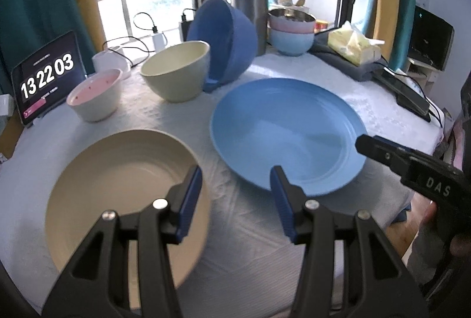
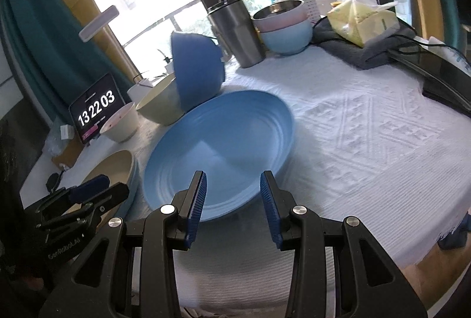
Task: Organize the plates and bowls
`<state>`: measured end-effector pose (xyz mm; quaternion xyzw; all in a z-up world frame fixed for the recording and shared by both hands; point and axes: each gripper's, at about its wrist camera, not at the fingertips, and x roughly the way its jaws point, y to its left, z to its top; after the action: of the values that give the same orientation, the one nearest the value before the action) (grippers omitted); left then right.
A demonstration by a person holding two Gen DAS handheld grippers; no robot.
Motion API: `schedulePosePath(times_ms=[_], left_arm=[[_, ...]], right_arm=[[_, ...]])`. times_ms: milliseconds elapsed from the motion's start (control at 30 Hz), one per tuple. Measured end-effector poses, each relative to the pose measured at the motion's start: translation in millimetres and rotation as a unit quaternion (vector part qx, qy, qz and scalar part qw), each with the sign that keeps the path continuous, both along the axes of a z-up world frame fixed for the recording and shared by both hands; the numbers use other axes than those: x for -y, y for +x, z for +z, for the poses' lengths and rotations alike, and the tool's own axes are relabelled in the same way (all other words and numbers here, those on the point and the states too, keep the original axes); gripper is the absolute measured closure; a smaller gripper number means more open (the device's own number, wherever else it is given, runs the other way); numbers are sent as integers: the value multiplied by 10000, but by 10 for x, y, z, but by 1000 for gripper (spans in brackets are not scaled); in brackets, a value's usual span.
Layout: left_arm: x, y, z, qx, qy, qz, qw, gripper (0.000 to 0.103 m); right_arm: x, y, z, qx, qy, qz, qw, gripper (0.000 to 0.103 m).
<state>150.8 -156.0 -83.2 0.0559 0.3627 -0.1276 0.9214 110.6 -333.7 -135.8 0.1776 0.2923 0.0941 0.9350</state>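
White textured cloth covers the table, with a bright balcony window behind it. Nearest, the left gripper hangs with its blue-padded jaws spread wide and nothing between them, above the gap separating two plates. The right gripper is likewise parted and empty, poised at the near rim of the round light-blue plastic plate, which lies flat on the cloth. Just beside it to the left lies a round beige plate, under the left gripper's left finger.

Farther back stand a small pink-lined bowl with a pale outside and a cream bowl, both upright. A dark-blue bowl is tipped on its side, leaning against the cream one. Behind these are a steel tumbler, a stack of bowls in steel, pink and light blue, a yellow tissue pack on folded grey fabric, and a tablet clock reading 13 22 03.
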Motion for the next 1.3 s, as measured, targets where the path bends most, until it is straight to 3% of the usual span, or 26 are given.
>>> schedulePosePath(times_ms=[333, 800, 1000, 1133, 1300], left_arm=[[271, 136, -136, -256, 185, -125, 9994, 53], [292, 307, -263, -468, 262, 80, 9985, 53], [334, 341, -291, -431, 352, 86, 9984, 53], [285, 333, -284, -413, 41, 36, 9991, 53], [318, 302, -283, -363, 6, -83, 9993, 57]], right_arm=[[270, 120, -87, -111, 103, -125, 9998, 63], [327, 351, -194, -277, 233, -81, 9993, 63], [309, 361, -208, -250, 177, -32, 9995, 74], [299, 321, -200, -237, 110, -60, 9996, 74], [327, 261, -190, -219, 35, -148, 9996, 74]])
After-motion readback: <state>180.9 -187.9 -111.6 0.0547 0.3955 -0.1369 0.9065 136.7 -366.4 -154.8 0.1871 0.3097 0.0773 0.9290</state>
